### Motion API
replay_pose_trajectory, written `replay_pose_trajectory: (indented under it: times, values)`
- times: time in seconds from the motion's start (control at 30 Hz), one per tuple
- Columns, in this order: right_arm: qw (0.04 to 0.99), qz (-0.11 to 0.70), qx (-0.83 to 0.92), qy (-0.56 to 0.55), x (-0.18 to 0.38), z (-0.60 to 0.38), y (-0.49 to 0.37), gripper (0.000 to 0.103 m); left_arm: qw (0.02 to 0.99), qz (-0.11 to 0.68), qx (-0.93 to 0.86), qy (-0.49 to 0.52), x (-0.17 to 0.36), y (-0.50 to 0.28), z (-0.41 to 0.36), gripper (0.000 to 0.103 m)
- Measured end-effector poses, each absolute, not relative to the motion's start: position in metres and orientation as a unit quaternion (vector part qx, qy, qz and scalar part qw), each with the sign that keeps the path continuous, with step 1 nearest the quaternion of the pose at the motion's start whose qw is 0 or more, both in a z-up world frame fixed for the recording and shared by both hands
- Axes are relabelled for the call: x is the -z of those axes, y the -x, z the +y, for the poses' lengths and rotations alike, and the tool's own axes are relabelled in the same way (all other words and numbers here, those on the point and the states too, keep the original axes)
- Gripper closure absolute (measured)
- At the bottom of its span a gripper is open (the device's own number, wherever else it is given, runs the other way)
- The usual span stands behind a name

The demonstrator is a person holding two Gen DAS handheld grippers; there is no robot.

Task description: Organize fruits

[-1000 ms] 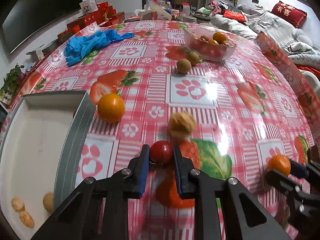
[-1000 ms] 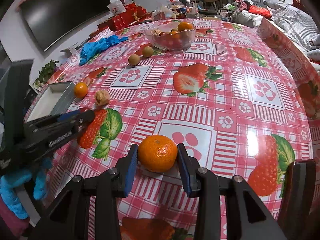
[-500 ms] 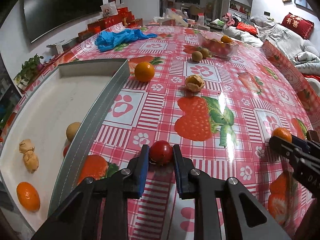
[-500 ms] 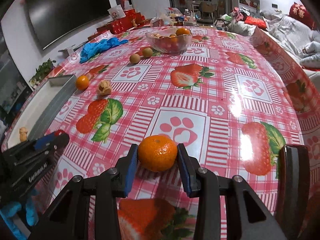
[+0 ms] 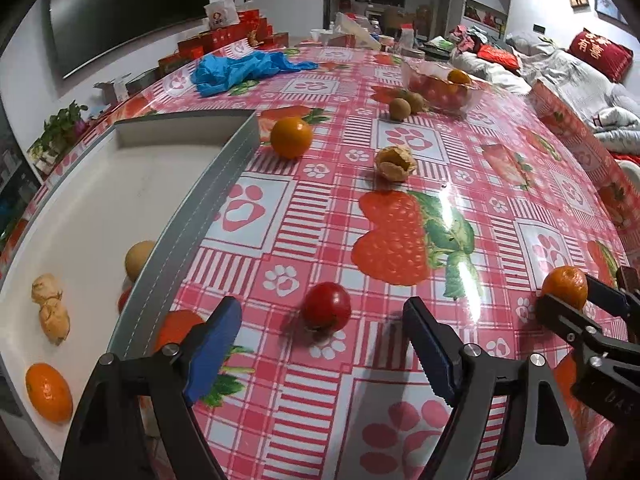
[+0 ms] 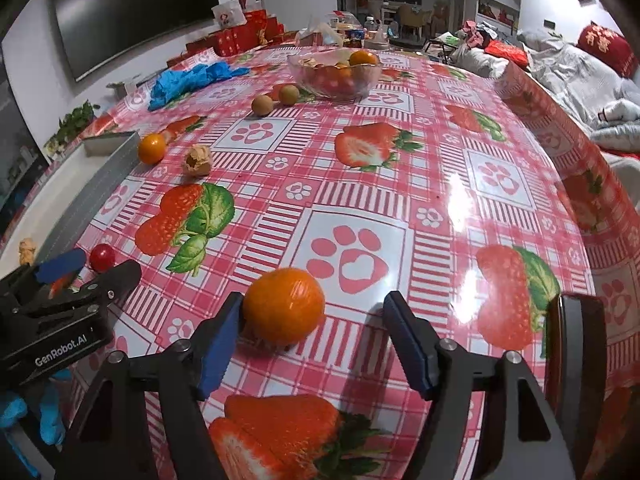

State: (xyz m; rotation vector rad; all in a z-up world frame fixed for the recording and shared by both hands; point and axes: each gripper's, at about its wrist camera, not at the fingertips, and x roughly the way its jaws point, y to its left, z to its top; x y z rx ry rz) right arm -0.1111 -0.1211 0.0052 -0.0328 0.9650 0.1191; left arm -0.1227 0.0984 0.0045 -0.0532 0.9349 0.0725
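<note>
My left claw (image 5: pixel 322 336) is standing spread, its jaws having just been opening, and the red tomato (image 5: pixel 327 306) is sitting free on the desk (image 5: pixel 500 208) between them, touching neither pad. Just to its left the grey tray wall (image 5: pixel 192 240) is running along, with fruit lying inside the tray. My right claw (image 6: pixel 312 334) is spread too, jaws just opened; the orange mandarin (image 6: pixel 284 306) is resting against the left pad, clear of the right one. Ahead the desk is lying open up to an empty peel (image 5: pixel 394 163), another orange (image 5: pixel 291 137), two brown fruits (image 6: pixel 276 99) and the glass bowl (image 6: pixel 336 70); the desk's edge is dropping away on the right.
</note>
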Motion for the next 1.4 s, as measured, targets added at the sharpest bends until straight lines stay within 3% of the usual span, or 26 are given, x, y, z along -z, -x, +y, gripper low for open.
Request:
replay_pose_trajectory:
  times: [0.17, 0.27, 0.43, 1.4]
  values:
    - [0.884, 0.464, -0.051, 0.034, -0.0008, -0.1140, 0.1090, 0.018, 0.890, 0.454, -0.028, 0.024, -0.0024, 0.1218, 0.0970, 0.011]
    - [0.886, 0.461, -0.049, 0.032, 0.0013, -0.1130, 0.1084, 0.011, 0.886, 0.462, -0.030, 0.025, -0.0005, 0.1210, 0.0984, 0.001]
    - [0.881, 0.470, -0.049, 0.019, 0.0043, -0.1170, 0.1043, 0.000, 0.886, 0.461, -0.032, 0.027, -0.0006, 0.1213, 0.0994, 0.001]
    - [0.881, 0.470, -0.049, 0.020, 0.0041, -0.1158, 0.1047, 0.000, 0.886, 0.461, -0.034, 0.028, 0.0004, 0.1213, 0.0994, 0.001]
